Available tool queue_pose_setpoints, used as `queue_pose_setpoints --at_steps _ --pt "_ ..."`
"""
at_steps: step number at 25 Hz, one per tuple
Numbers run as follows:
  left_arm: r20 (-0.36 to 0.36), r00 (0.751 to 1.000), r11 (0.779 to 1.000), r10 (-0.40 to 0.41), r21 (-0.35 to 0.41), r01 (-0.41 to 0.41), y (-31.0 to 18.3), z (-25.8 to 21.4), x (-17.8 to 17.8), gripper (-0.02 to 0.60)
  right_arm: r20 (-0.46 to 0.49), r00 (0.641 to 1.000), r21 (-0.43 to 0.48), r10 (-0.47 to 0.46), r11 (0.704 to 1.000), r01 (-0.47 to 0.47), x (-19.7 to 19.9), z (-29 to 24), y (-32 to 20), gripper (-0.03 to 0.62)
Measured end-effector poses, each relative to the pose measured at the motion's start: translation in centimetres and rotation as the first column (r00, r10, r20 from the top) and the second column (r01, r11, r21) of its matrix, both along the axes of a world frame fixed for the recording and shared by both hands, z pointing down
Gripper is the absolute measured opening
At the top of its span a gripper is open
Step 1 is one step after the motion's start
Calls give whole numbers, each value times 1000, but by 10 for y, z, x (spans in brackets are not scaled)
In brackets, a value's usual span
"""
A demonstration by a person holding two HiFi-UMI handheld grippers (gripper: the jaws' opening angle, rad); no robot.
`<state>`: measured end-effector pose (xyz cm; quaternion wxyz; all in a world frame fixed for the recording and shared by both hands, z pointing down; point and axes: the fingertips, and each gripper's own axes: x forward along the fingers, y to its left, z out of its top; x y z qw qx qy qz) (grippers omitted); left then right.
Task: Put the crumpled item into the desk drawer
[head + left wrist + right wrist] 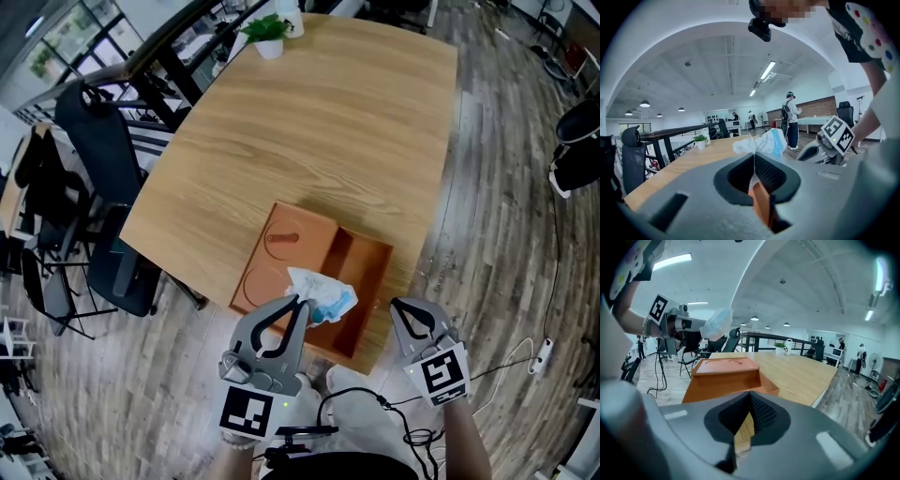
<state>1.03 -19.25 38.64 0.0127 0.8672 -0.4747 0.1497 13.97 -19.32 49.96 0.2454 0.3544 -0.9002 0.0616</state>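
Note:
The crumpled white and blue item hangs over the orange desk drawer unit, pinched at one corner by my left gripper, which is shut on it. In the left gripper view the item bulges just past the closed jaws of the left gripper. The unit's open drawer compartment lies right of its grooved top. My right gripper hovers off the table's near edge, right of the drawer, shut and empty. From the right gripper the orange unit and the held item show.
The wooden table stretches away, with a small potted plant at its far end. Black office chairs stand along its left side. A cable and power strip lie on the wood floor at the right.

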Motion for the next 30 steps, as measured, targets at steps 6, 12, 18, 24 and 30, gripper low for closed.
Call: queue_pose_setpoints --at_steps 6,12,18,24,30 --pt "-15 1000 1000 17 -8 -17 -8 3 14 11 39 997 84 68 994 -71 17 -45 -1 6" --pt "-112 992 990 -63 -130 48 -26 29 25 11 50 994 136 101 985 -107 31 -73 1 6" --pt "-89 992 963 -93 -262 67 -35 63 44 11 40 989 130 145 980 -149 49 -75 7 6" --pt "-97 977 911 -190 -389 139 -42 99 50 11 42 984 115 175 977 -179 58 -70 14 6" --pt "-40 971 850 -234 -493 185 -43 130 57 14 37 982 111 183 976 -186 62 -66 21 6"
